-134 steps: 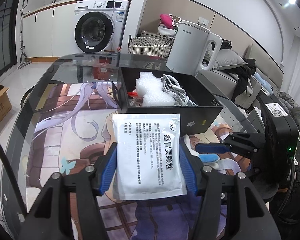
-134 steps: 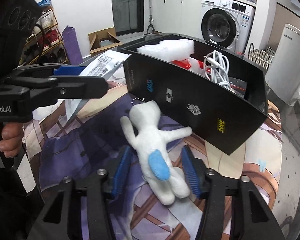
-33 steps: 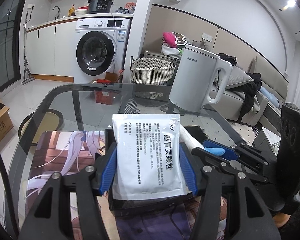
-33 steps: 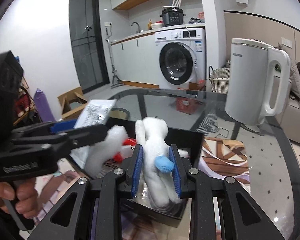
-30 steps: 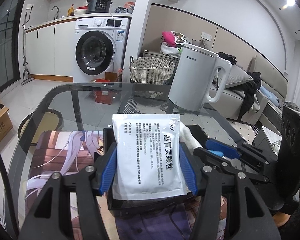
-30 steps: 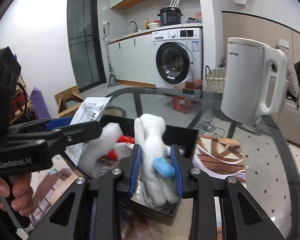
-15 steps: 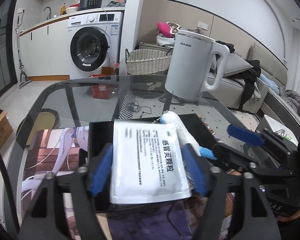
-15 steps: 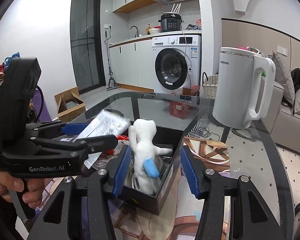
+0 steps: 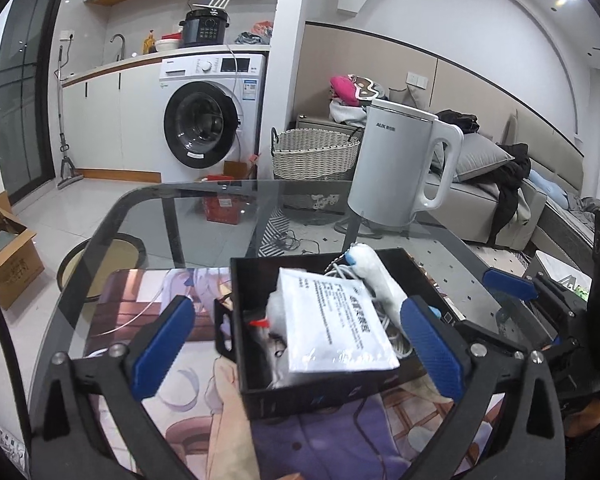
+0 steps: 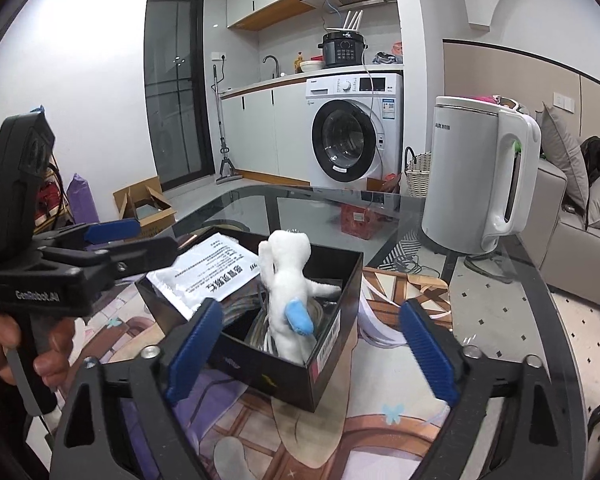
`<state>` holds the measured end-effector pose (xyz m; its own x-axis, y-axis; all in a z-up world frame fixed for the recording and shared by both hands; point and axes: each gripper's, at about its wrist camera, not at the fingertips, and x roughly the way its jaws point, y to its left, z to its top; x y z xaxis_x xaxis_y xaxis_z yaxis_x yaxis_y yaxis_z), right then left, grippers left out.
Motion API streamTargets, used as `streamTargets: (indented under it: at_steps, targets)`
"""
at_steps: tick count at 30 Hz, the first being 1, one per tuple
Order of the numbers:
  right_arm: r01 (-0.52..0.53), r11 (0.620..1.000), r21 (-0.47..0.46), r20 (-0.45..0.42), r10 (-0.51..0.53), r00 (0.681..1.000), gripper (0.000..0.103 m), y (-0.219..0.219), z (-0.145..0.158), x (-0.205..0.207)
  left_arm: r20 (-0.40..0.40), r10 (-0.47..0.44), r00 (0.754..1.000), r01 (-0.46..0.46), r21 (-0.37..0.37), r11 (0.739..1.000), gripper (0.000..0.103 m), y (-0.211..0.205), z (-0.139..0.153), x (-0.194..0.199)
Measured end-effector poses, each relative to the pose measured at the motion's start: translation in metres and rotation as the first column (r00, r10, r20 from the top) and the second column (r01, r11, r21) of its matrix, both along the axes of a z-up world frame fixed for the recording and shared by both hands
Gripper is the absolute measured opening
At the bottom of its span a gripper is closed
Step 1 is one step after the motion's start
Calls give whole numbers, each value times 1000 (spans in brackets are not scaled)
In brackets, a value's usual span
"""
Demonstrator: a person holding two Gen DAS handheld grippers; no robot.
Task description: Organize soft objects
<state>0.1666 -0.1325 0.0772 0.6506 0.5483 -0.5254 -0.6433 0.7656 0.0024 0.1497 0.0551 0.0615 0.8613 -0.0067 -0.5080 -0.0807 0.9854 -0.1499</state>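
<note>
Pouch (image 9: 332, 324) and plush (image 10: 288, 292) both lie inside the black box (image 9: 320, 394), which sits on the printed mat (image 9: 204, 408) covering the glass counter (image 9: 172, 216). The white pouch, printed with black text, rests tilted on top of the box's contents, leaning on a lump of white foam (image 9: 276, 308) and a coil of white cable (image 10: 264, 336). The white plush with a blue patch stands roughly upright at the box's right side, its head above the rim, just beside the pouch.

Left gripper (image 9: 296, 344) hovers over the near side of the box with its jaws spread wide, blue pads (image 9: 162, 344) well apart on either side of the box and gripping nothing. Right gripper (image 10: 312, 344) is likewise wide open and empty, its pads (image 10: 428, 352) flanking the near corner of the box without touching the plush. A hand (image 10: 40, 344) holds the left gripper's handle.

Beyond the box, a white kettle (image 9: 400, 168) stands on the far part of the counter. On the floor behind are a washer (image 9: 208, 120), a wicker basket (image 9: 314, 152) and a cardboard carton (image 9: 8, 256).
</note>
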Motion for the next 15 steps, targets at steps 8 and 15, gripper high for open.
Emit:
streamTargets:
  at_steps: [8, 15]
  targets:
    - [0, 1000, 14, -22, 0, 1000, 102, -8, -6, -8, 42, 13, 999, -14, 20, 1000, 103, 1, -8, -32]
    - [-31, 1000, 1, -25, 31, 999, 102, -7, -13, -15, 13, 65, 998, -66, 22, 998, 103, 8, -27, -45]
